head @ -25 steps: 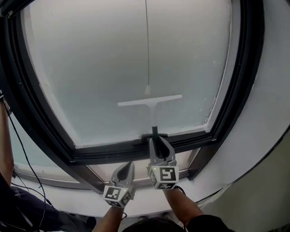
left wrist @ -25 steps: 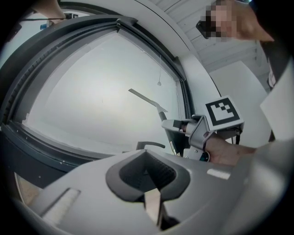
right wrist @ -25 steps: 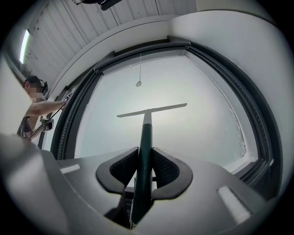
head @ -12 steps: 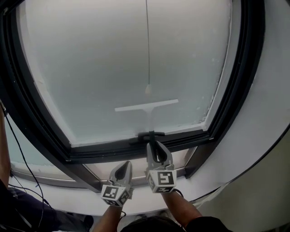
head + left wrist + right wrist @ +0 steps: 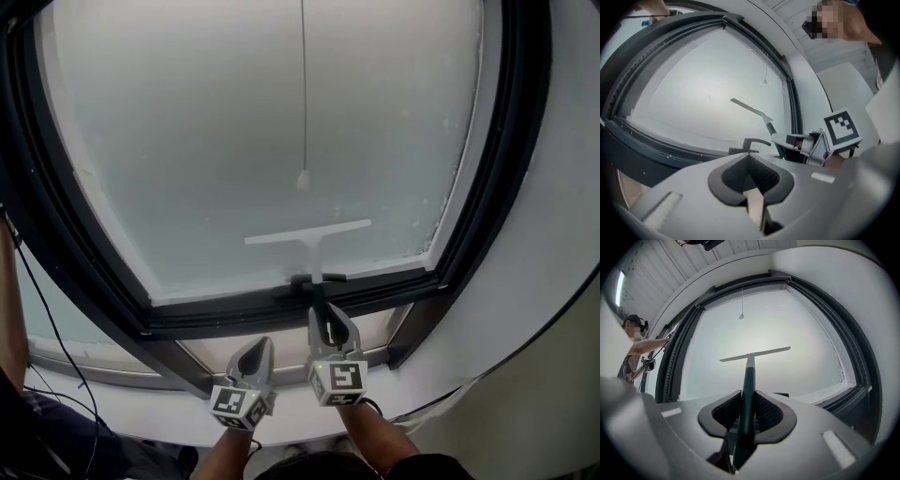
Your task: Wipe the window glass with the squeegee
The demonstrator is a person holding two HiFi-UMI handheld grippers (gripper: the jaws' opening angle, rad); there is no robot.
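A squeegee [image 5: 309, 233] with a pale blade and dark green handle rests its blade flat on the lower part of the frosted window glass [image 5: 234, 122]. The blade [image 5: 754, 354] lies level across the pane, and the handle [image 5: 748, 394] runs back between the jaws of my right gripper [image 5: 326, 323], which is shut on it. My left gripper [image 5: 253, 361] hangs lower and to the left, below the frame, shut with nothing in it. From the left gripper view the squeegee [image 5: 750, 109] and right gripper [image 5: 801, 143] show off to the right.
A dark window frame [image 5: 112, 281] surrounds the pane, with a black latch handle [image 5: 307, 281] on the bottom rail just under the squeegee. A blind cord with a small weight [image 5: 303, 178] hangs down the glass. A person's arm and cables [image 5: 14, 281] are at the left.
The squeegee blade slid down the glass over the first half second, then stayed at about the same height and shifted slightly right. The left gripper stayed put.
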